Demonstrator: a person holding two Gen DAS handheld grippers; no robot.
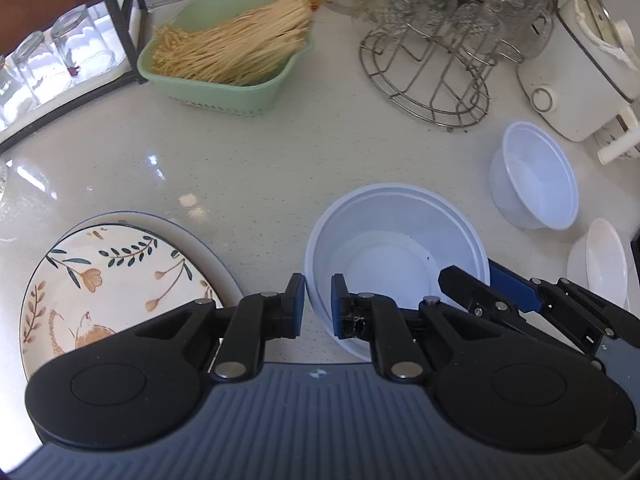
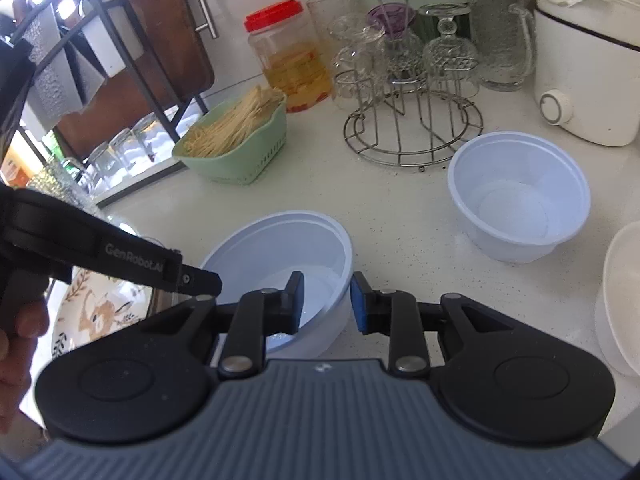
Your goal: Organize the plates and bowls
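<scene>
A white plastic bowl (image 1: 394, 256) stands on the counter in front of both grippers; it seems to be two nested bowls. My left gripper (image 1: 318, 306) straddles its left rim, jaws slightly apart and not pressing it. My right gripper (image 2: 326, 304) straddles its right rim (image 2: 344, 264), jaws also apart; it also shows in the left wrist view (image 1: 480, 284). A second white bowl (image 1: 534, 176) (image 2: 518, 196) stands to the right. A floral plate (image 1: 108, 284) lies on a larger plate at the left. A white dish (image 1: 604, 260) (image 2: 622, 300) lies at the far right.
A green basket of dry noodles (image 1: 232, 52) (image 2: 236, 140) stands at the back. A wire glass rack (image 1: 426, 68) (image 2: 414, 124) and a white cooker (image 1: 588, 56) (image 2: 588, 64) are at the back right. A black shelf with glasses (image 1: 60, 52) is at the left.
</scene>
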